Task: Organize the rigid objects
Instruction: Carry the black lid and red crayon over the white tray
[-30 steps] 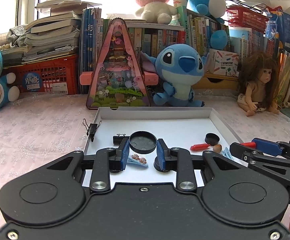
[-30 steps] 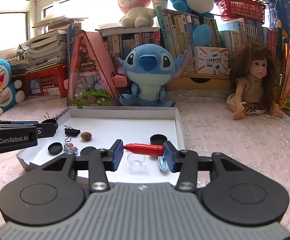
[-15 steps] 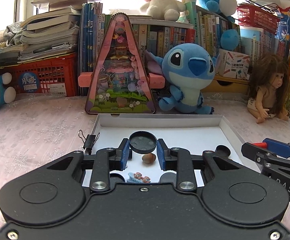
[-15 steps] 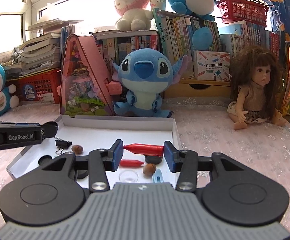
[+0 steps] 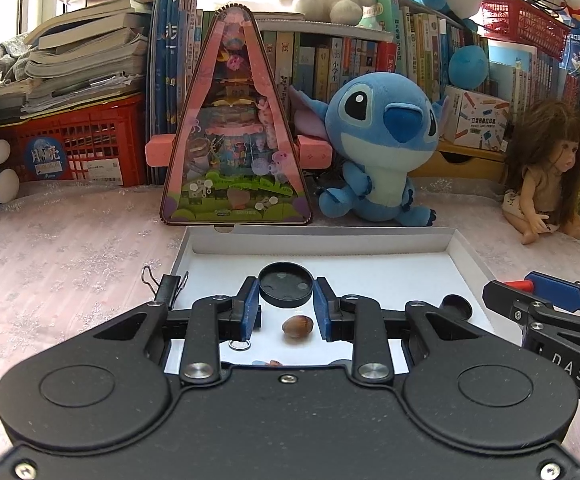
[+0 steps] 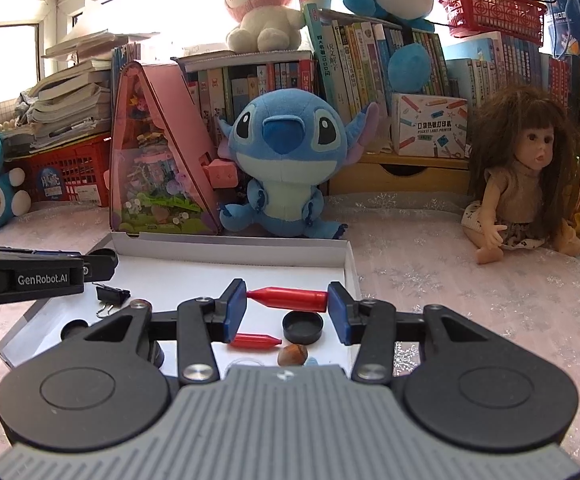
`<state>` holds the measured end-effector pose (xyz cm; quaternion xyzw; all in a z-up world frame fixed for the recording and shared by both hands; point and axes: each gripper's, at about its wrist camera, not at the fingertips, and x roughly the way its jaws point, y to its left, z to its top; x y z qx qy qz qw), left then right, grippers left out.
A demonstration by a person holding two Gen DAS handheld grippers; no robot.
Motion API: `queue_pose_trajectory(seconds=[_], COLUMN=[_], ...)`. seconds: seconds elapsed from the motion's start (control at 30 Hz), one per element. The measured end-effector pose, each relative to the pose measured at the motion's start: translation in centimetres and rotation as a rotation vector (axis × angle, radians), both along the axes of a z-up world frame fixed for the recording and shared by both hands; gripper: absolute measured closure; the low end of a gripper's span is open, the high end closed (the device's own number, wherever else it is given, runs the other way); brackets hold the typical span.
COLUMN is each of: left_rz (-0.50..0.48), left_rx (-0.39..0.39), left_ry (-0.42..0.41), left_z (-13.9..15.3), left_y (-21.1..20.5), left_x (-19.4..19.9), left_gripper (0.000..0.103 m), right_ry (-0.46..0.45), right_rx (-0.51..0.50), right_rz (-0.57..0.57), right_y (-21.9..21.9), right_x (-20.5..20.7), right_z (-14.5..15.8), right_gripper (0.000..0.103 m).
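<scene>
The left tool (image 5: 286, 306) pinches a round black lid (image 5: 286, 290) between its blue pads, holding it above the near-left part of the shallow white tray (image 5: 322, 236) that sits on the pink-clothed bench (image 5: 70, 248). The right tool (image 6: 287, 307) clamps a red bullet-shaped cap (image 6: 288, 298) end to end between its pads, over the right side of the same tray.

Loose in the tray lie a hazelnut (image 5: 298, 326), a second red cap (image 6: 255, 340), another black lid (image 6: 303, 327) and a black binder clip (image 6: 112, 295); a further binder clip (image 5: 168, 286) is clipped onto the tray's left wall.

Both hands appear to be in the carrying step, each with one piece lifted and not yet set down. The next move probably calls for choosing a spot for each kind: the red cap beside its twin, the lid near the other lid. Each piece should come low before the pads part, or these small round things may roll or bounce into their neighbours.
</scene>
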<state>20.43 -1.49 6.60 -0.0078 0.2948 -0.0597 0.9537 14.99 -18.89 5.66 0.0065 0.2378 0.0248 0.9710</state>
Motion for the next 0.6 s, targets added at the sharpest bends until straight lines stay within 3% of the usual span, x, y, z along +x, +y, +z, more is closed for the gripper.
queue_pose_trajectory(seconds=[0.6], left_rz=[0.005], left_rx=[0.023], left_ry=[0.053], left_z=[-1.9], left_y=[-0.5], left_x=[3.7], left_gripper=[0.075], right_ry=[0.012], right_rx=[0.015], right_rz=[0.059], right_y=[0.3], right_x=[3.5], right_z=[-1.6], right_gripper=[0.053])
